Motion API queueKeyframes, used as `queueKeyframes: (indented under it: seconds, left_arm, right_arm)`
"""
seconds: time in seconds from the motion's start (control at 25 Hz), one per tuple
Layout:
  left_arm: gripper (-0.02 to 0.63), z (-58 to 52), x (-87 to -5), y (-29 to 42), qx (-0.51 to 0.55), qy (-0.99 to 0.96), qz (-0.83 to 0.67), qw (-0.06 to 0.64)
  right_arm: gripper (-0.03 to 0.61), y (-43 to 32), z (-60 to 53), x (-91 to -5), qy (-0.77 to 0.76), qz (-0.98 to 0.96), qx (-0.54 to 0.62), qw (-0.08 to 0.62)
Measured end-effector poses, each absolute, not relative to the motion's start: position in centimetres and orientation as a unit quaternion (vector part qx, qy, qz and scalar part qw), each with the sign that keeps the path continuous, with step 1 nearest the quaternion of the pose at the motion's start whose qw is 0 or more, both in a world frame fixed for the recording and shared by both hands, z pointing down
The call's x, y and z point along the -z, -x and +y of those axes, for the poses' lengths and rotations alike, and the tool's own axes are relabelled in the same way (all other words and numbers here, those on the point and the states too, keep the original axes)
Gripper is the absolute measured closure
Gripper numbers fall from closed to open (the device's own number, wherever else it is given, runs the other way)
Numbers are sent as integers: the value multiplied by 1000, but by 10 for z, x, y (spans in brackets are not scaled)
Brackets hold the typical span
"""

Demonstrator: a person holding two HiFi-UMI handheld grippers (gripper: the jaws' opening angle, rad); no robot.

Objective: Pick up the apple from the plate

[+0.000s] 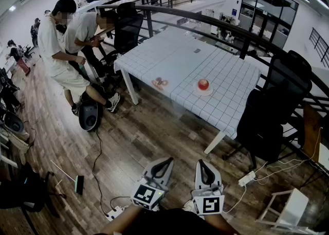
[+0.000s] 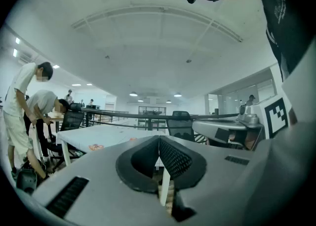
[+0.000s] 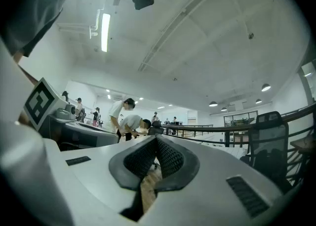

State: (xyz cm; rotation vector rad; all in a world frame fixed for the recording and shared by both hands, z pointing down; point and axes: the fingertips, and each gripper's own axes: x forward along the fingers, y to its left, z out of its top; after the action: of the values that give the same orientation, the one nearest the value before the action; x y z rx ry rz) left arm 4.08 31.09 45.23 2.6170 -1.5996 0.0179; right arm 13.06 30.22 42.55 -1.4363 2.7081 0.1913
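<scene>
At the lower centre of the frame: left gripper (image 1: 168,160) clenched, empty | right gripper (image 1: 200,162) clenched, empty | centre right: apple (image 1: 203,84) on plate (image 1: 196,91), table (image 1: 180,56), well apart from both

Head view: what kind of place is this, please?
Probably a large open office or workshop on an upper level: a white grid-topped table and black office chairs on a wood floor, a black railing behind, and people busy near further desks.

Left tongs (image 1: 166,162) and right tongs (image 1: 201,163) hover side by side close to the body, pointing forward about level, both pairs of jaws pressed together on nothing.
</scene>
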Motion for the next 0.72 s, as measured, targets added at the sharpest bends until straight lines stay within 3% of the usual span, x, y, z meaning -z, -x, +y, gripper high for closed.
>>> queueKeyframes:
  seconds: [0.72]
  left_arm:
    - [592, 309, -455, 27, -16, -857, -516, 16]
  right_arm:
    - [555, -64, 306, -431, 484, 872, -64, 21]
